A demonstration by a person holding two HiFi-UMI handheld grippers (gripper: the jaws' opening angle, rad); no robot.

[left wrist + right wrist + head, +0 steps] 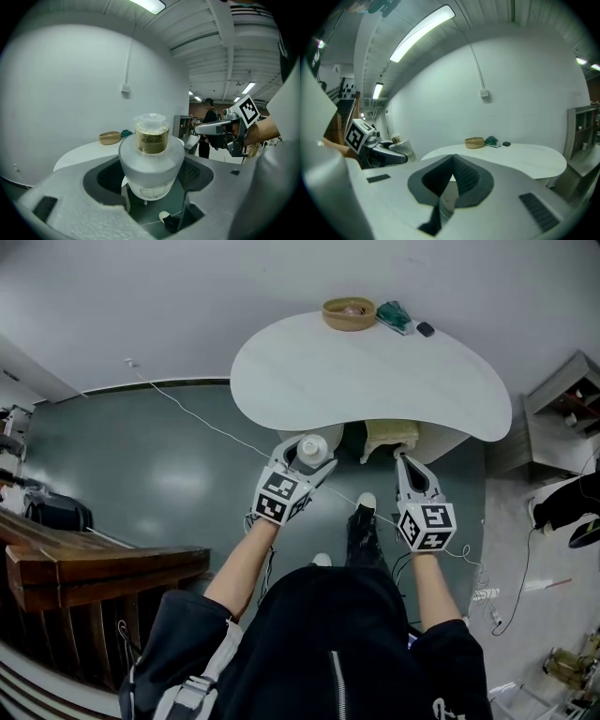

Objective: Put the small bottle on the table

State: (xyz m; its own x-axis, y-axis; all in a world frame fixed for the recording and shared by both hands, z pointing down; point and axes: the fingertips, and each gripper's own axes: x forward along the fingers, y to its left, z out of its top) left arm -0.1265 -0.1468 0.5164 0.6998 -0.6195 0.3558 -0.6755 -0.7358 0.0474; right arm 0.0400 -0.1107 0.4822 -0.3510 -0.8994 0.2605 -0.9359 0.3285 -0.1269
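Observation:
The small bottle (312, 448) is white and round, with a clear cap over a yellowish neck. It is held over the green floor, just short of the white table's (375, 371) near edge. My left gripper (307, 457) is shut on its body. In the left gripper view the bottle (151, 157) stands upright between the jaws, and the table (89, 152) lies behind it. My right gripper (406, 460) hovers to the right of the bottle, apart from it. Its jaws meet at the tip with nothing held (452, 161).
On the table's far edge are a woven basket (349, 313), a green bundle (395, 317) and a small black object (426, 330). A yellowish stool (390, 437) stands under the near edge. Wooden furniture (94, 563) is at the left, a shelf (562, 399) at the right, and a cable (206, 423) crosses the floor.

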